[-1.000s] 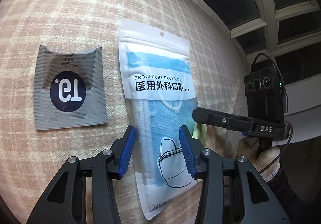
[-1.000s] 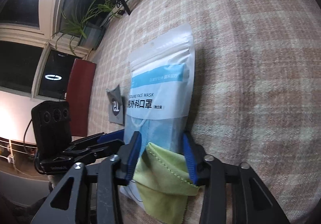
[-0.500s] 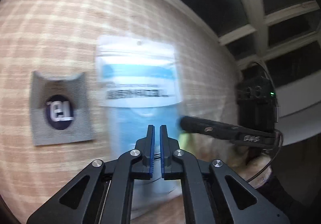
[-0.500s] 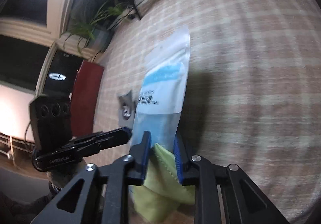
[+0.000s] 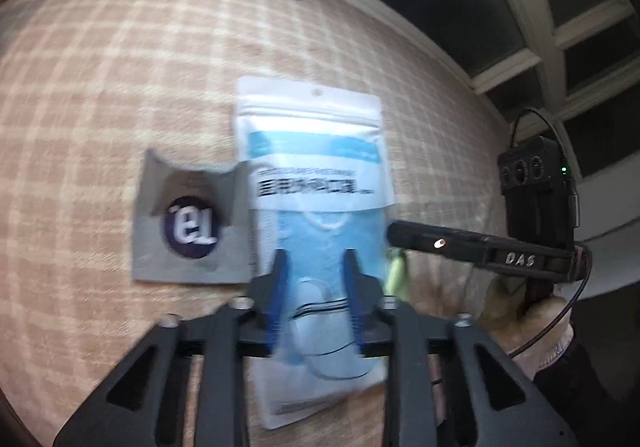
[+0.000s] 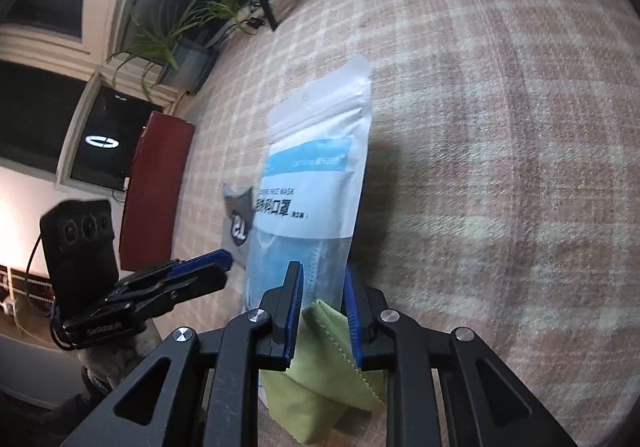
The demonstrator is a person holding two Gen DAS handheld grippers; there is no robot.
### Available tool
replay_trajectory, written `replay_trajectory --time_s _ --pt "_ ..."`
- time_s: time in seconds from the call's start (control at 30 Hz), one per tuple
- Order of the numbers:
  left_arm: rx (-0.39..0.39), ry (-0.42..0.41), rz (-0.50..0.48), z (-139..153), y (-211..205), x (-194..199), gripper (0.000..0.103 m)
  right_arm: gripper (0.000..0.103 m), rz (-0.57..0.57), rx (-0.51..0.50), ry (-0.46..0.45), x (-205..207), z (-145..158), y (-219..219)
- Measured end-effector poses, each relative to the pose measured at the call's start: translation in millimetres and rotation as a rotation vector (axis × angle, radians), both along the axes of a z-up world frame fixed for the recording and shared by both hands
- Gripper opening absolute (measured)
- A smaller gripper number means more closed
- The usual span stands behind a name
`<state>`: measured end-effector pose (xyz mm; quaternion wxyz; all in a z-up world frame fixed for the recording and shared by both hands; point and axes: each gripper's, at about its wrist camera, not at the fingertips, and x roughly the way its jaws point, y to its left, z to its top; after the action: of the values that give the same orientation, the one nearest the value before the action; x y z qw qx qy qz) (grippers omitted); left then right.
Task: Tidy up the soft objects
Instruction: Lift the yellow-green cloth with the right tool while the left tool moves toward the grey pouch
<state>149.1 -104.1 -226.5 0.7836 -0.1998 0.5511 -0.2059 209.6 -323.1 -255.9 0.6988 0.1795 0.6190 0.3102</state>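
The left gripper is opening, nothing gripped, above the white-and-blue plastic mask packet. The right gripper clenches the folded yellow-green cloth. The grey square sachet lies beside the packet, mid-tablecloth; sorting appears unfinished.

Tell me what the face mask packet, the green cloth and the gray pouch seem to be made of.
Face mask packet: likely thin plastic film, frosted white above and clear below, with blue masks showing through. Green cloth: looks like soft matte microfiber, with a zigzag-cut edge and limp folds. Gray pouch: probably matte plastic or foil laminate, judging by its curled top edge and printed round logo; blur leaves this open.
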Motion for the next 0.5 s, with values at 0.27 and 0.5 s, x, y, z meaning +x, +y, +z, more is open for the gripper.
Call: replay_trajectory --time_s 0.27,0.5 --pt "0.024 0.066 0.035 -18 19 -15 0.049 0.02 0.004 -0.071 -0.011 15 -4 3" --pt "0.012 0.083 0.03 -27 14 -21 0.049 0.045 -0.012 -0.078 -0.041 42 7 2"
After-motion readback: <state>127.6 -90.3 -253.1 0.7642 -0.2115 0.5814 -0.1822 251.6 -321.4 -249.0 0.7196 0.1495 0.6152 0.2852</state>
